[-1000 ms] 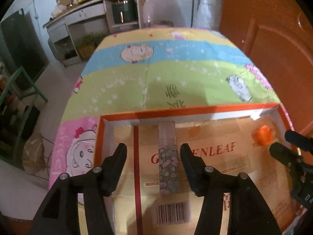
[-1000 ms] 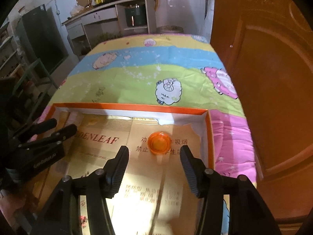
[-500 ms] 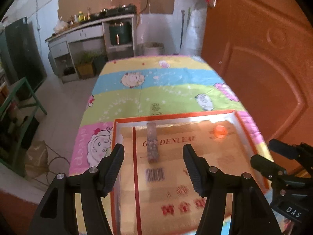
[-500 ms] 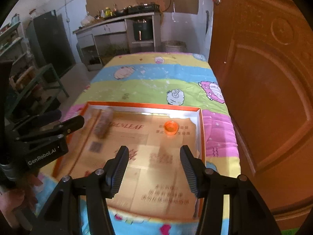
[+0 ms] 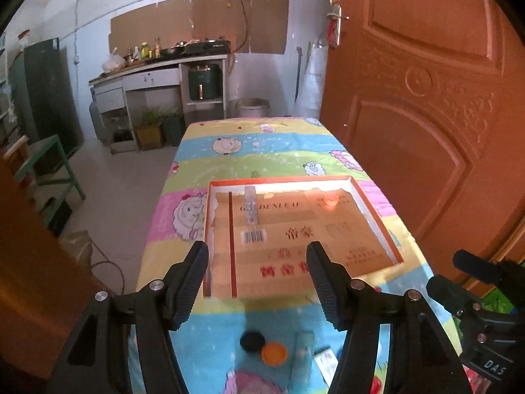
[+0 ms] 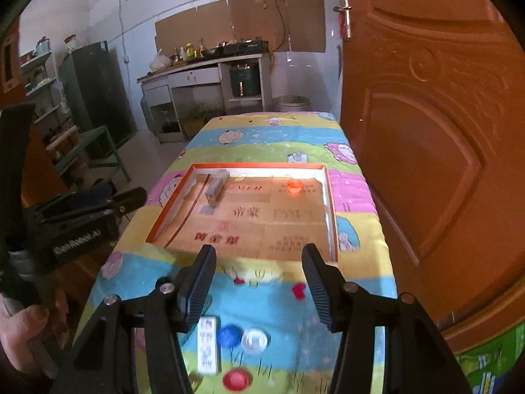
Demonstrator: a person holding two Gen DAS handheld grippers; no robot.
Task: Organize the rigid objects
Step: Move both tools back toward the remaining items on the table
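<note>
An orange-rimmed cardboard tray (image 5: 374, 208) (image 6: 330, 216) lies on the table. In it lie a patterned tube (image 5: 251, 205) (image 6: 216, 185) at the far left and an orange cap (image 5: 329, 201) (image 6: 294, 186) at the far right. My left gripper (image 5: 257, 282) is open and empty, above the table's near end. Below it lie a black cap (image 5: 252, 341), an orange cap (image 5: 274, 353) and a clear tube (image 5: 303, 351). My right gripper (image 6: 259, 287) is open and empty. Below it lie a white card box (image 6: 208, 344), a blue cap (image 6: 229, 335), a clear cap (image 6: 254, 339) and a red cap (image 6: 235, 380).
The table wears a striped cartoon cloth (image 5: 262, 161). A brown door (image 5: 426, 115) stands close along its right side. A kitchen counter (image 5: 157, 69) is at the back, a green stool (image 5: 49, 164) on the left.
Both grippers have pulled back and up from the tray, open and empty. The tube and orange cap stay in the tray; loose items at the table's near end have come into view.
</note>
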